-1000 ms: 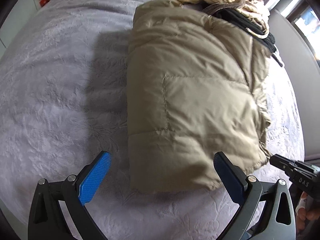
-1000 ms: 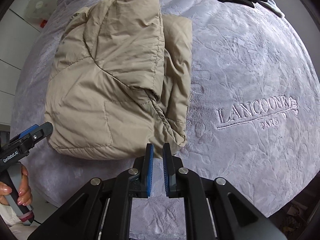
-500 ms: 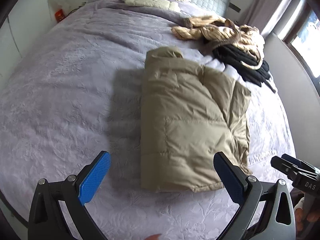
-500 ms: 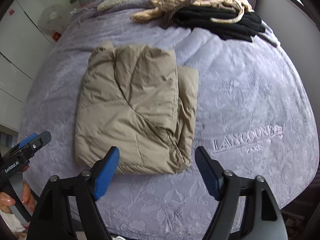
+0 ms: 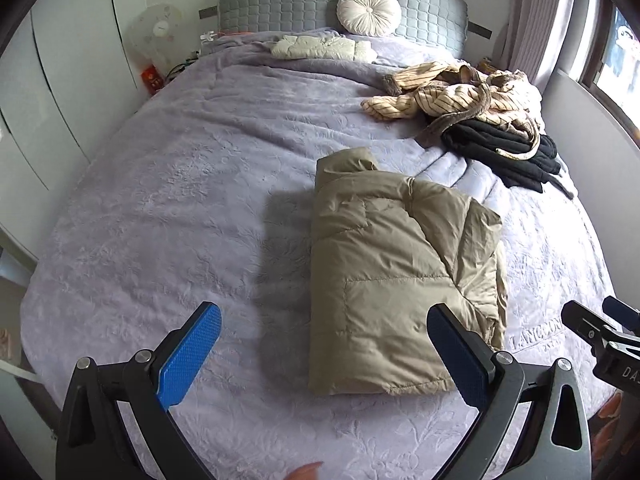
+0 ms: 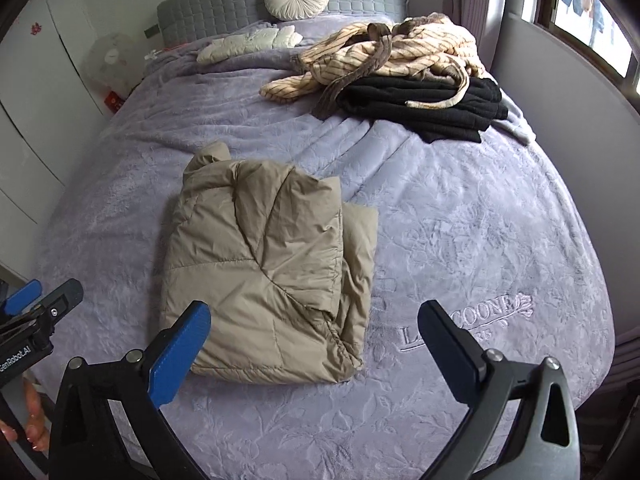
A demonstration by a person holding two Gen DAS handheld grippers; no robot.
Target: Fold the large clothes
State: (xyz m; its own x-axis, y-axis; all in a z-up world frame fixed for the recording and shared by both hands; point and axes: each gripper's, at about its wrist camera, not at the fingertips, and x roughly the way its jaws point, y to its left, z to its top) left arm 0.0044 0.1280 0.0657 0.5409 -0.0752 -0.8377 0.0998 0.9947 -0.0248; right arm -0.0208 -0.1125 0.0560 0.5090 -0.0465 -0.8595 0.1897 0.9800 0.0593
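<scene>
A beige padded jacket lies folded into a rectangle on the lilac bedspread; it also shows in the right wrist view. My left gripper is open and empty, held back above the near edge of the bed, just short of the jacket. My right gripper is open and empty, also held back from the jacket's near edge. The right gripper shows at the right edge of the left wrist view, and the left one at the left edge of the right wrist view.
A striped beige garment lies over a folded black garment at the far right of the bed. A cream garment and a round cushion sit by the grey headboard. A wall stands along the bed's right side.
Both grippers pulled back and up from the jacket, so much more of the bed shows. My right gripper went from shut to open. The jacket stayed folded in place.
</scene>
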